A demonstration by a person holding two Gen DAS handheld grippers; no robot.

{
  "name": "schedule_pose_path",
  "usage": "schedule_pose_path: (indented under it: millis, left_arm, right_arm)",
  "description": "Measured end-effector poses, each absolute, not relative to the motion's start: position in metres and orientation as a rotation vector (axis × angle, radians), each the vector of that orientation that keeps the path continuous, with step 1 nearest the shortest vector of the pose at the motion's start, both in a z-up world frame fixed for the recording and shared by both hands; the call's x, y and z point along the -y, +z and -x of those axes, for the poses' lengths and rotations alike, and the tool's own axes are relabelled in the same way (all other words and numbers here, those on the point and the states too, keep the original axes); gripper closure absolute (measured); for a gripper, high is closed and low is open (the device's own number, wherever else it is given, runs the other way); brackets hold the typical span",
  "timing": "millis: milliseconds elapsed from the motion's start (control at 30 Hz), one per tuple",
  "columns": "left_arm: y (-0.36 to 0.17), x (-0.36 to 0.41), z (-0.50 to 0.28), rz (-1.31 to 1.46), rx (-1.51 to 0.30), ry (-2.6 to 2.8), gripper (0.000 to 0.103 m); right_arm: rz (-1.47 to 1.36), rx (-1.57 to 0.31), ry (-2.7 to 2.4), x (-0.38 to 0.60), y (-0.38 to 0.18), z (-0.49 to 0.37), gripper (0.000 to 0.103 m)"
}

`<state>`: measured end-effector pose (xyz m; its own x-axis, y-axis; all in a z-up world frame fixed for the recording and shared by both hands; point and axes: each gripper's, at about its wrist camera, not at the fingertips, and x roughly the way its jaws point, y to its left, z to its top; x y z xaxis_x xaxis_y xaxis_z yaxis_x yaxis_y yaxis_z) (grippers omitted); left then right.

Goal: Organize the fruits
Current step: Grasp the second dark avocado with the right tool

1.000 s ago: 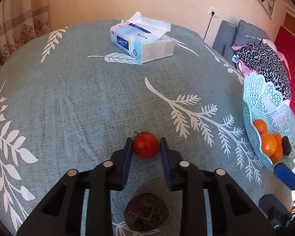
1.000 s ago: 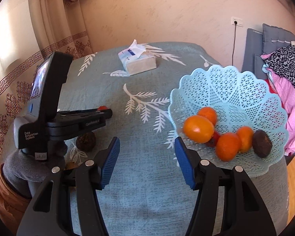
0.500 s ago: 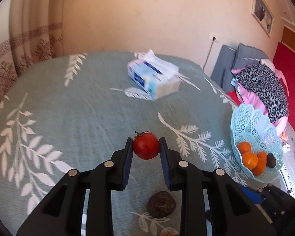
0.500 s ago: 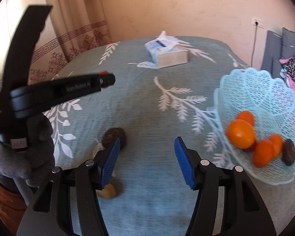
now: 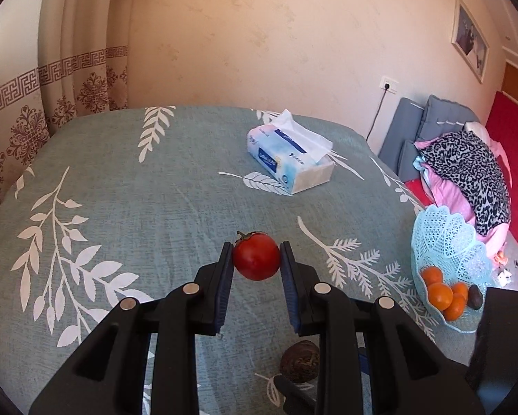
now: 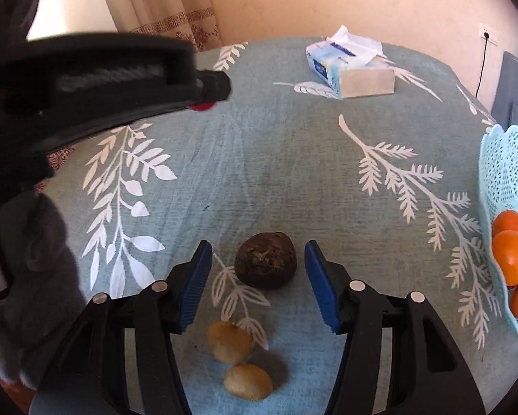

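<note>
My left gripper (image 5: 256, 259) is shut on a red tomato (image 5: 256, 256) and holds it above the teal tablecloth (image 5: 127, 186). In the right wrist view that same left gripper (image 6: 203, 97) crosses the upper left, a sliver of the tomato (image 6: 202, 107) showing under its tip. My right gripper (image 6: 257, 273) hangs over a dark brown round fruit (image 6: 265, 262) that lies between its blue pads (image 6: 196, 273); the jaws are closing and there is a gap on both sides. Two small tan fruits (image 6: 228, 341) (image 6: 247, 381) lie nearer the camera. The light-blue lattice basket (image 5: 445, 242) at the right holds oranges (image 5: 439, 295) and a dark fruit (image 5: 475, 297).
A tissue box (image 5: 290, 157) sits at the far side of the table. Beyond the right edge are grey cushions (image 5: 428, 121) and a pile of leopard-print and pink cloth (image 5: 466, 162). A gloved hand (image 6: 34, 259) holds the left gripper. Curtains (image 5: 51, 79) hang at the left.
The left gripper has lifted the tomato off the cloth. The right gripper has swung left from the basket to sit over the dark round fruit, its jaws a little narrower.
</note>
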<state>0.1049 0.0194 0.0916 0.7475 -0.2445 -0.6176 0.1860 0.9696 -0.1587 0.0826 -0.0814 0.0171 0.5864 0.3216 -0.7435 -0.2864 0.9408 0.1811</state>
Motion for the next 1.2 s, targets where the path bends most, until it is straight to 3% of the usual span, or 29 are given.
schedule_pose_path:
  millis: [467, 1200]
  left_arm:
    - [0.096, -0.027, -0.102, 0.082, -0.653, -0.187, 0.076]
    - [0.103, -0.016, -0.092, 0.044, -0.603, -0.199, 0.076]
  right_arm:
    - [-0.002, -0.889, 0.328, 0.079, 0.003, -0.089, 0.062]
    - [-0.064, -0.789, 0.234, 0.124, 0.04, -0.068, 0.062]
